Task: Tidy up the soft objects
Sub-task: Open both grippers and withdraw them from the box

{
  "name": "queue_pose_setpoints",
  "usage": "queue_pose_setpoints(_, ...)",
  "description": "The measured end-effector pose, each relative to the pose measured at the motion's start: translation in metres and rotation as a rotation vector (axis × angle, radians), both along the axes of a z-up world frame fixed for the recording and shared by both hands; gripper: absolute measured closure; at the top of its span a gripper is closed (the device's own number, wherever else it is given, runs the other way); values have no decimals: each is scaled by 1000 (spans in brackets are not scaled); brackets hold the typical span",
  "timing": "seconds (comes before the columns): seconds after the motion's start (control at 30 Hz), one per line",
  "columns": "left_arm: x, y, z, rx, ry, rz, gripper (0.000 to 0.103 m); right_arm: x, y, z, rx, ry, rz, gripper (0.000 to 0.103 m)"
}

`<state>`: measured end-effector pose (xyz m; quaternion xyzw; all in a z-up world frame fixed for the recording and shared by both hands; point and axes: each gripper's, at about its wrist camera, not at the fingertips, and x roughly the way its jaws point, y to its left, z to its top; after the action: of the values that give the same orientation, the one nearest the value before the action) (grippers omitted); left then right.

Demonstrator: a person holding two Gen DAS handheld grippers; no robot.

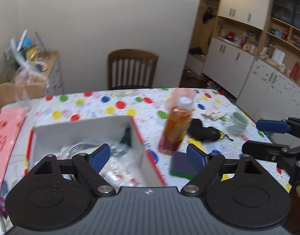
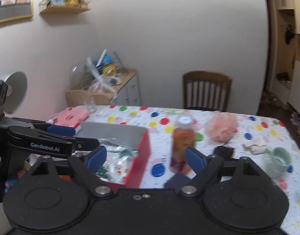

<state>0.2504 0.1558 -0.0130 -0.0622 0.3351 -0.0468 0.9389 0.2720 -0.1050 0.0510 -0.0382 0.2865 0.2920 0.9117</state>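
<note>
A red-sided cardboard box (image 1: 138, 137) (image 2: 142, 152) with crinkled plastic bags inside sits on the dotted tablecloth. My left gripper (image 1: 148, 156) is open and empty above the box's right edge. My right gripper (image 2: 146, 158) is open and empty, held above the table between the box and an orange bottle (image 2: 182, 146) (image 1: 175, 129). A pink mesh bath puff (image 2: 221, 127) lies behind the bottle. A black soft pouch (image 1: 203, 130) (image 2: 224, 150), a crumpled beige cloth (image 2: 254, 145) (image 1: 211, 114) and a purple-and-green sponge (image 1: 186, 165) lie to the right.
A pale green mug (image 1: 238, 125) (image 2: 279, 161) stands at the table's right. A pink package (image 1: 4, 135) (image 2: 69, 116) and a clear glass (image 2: 91, 103) are at the left. A wooden chair (image 1: 132, 68) stands behind the table. Cupboards line the right wall.
</note>
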Motion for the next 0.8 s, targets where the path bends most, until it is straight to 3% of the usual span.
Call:
queue_pose_setpoints(0.43, 24, -94, -8, -12, -45, -157, 15, 2, -107, -16, 12, -39, -171, 1)
queue_pose_setpoints(0.53, 33, -115, -17, -9, -35, -176, 0, 9, -128, -24, -1, -42, -199, 0)
queue_pose_setpoints(0.8, 56, -156, -52, -14, 6, -175, 0, 41, -184, -58, -38, 7, -268, 0)
